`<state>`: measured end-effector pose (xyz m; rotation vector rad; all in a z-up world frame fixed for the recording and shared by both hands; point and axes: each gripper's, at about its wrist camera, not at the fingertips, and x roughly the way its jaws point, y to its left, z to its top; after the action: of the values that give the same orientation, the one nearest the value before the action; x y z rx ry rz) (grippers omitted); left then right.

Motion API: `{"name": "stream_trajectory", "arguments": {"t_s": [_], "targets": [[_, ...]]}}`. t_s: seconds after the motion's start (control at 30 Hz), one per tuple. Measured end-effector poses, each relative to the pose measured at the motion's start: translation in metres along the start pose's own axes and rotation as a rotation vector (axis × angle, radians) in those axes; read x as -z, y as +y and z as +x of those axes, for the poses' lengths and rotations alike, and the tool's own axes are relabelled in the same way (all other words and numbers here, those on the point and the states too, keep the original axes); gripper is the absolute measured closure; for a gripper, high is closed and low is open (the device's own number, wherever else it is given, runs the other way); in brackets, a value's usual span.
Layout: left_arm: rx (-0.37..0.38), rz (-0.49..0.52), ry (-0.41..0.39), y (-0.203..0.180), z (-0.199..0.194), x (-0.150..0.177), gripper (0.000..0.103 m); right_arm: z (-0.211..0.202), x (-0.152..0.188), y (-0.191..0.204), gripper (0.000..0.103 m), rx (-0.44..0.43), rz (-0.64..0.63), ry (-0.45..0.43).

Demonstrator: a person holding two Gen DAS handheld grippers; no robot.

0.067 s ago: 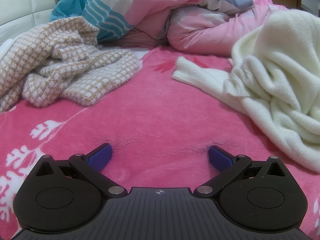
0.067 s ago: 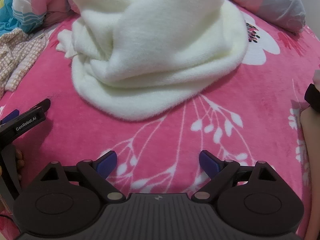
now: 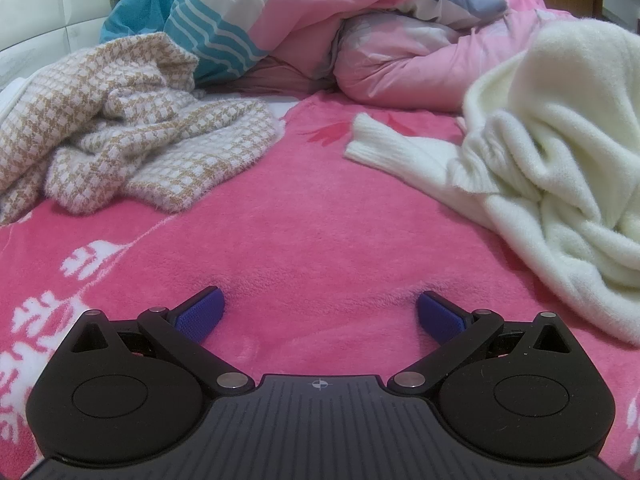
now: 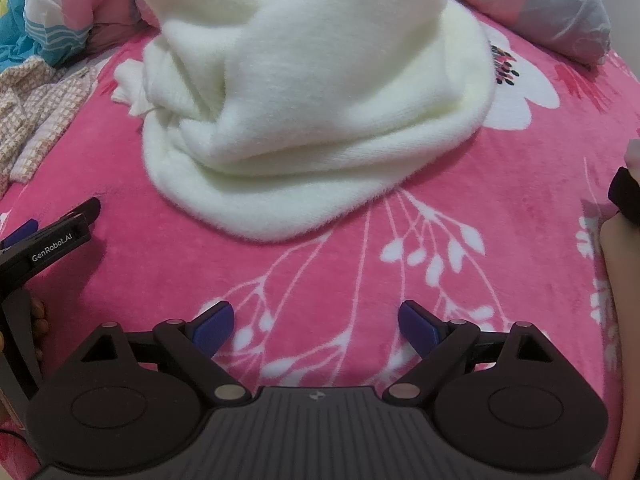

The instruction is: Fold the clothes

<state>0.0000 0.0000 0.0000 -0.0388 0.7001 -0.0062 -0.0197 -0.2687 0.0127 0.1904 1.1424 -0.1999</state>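
A fluffy cream sweater (image 4: 304, 120) lies crumpled in a heap on the pink flowered blanket (image 4: 460, 200), straight ahead of my right gripper (image 4: 316, 326). That gripper is open, its blue pads bare above the blanket. In the left wrist view the same sweater (image 3: 560, 160) fills the right side, one ribbed cuff (image 3: 384, 144) stretched out leftward. My left gripper (image 3: 320, 314) stands wide open over bare blanket (image 3: 300, 220), short of the cuff. It also shows at the left edge of the right wrist view as the left gripper (image 4: 52, 236).
A beige-and-white houndstooth garment (image 3: 132, 136) lies bunched at the left. Pink and teal-striped quilts (image 3: 320, 28) are piled at the back. A grey-pink pillow (image 4: 560, 12) sits far right. A person's arm with a black band (image 4: 624, 208) is at the right edge.
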Motion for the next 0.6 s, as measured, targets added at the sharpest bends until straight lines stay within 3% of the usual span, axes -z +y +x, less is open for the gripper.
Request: {"name": "stream_trajectory", "arguments": {"t_s": [0.6], "targets": [[-0.005, 0.006, -0.007, -0.0003, -0.0030, 0.0020, 0.000, 0.0009, 0.0037, -0.0015, 0.011, -0.003, -0.001, -0.001]]}}
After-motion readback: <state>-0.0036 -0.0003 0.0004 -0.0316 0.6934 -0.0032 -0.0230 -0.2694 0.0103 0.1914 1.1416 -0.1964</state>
